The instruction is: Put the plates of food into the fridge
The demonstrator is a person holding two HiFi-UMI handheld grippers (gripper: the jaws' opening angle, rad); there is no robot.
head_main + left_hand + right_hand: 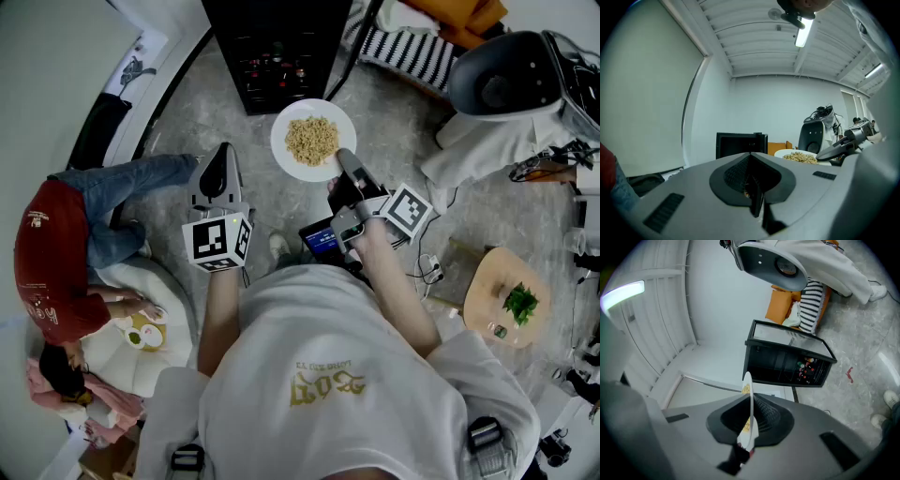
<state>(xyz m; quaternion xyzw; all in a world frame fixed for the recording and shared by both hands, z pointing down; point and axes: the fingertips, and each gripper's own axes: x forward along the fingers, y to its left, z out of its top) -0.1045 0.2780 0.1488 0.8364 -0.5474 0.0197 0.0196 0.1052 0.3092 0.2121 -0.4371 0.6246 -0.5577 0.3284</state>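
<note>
1. The right gripper (pixel 347 161) is clamped on the near rim of the white plate (pixel 278 141). Its own view shows the rim edge-on, pinched between the two jaws.
2. The left gripper (pixel 222 157) has its jaws pressed together, with nothing I can see held in them. It hangs in the air to the left of the plate, near its rim but apart from it.
3. The plate is held roughly level above the floor, with a heap of pale noodles (pixel 312 141) in its middle and bare rim all round.
4. The plate's far rim points at the black fridge (pixel 272 47), which stands straight ahead and close. Small coloured things show inside its dark front.
5. Between the two grippers and to either side of the plate, the grey mottled floor (pixel 403 122) lies open.
6. To the left, a person in a red top and jeans (pixel 66 262) sits on a pale seat, legs stretched toward the fridge side.
7. To the right stands a rounded dark-and-white machine (pixel 506 80) draped with white cloth, with a striped cushion (pixel 408 54) behind it.
8. Nearer on the right is a round wooden stool (pixel 483 291) bearing green leaves (pixel 520 303), well apart from the plate.
9. The walls are plain white, with a ribbed ceiling and strip lights above.
</note>
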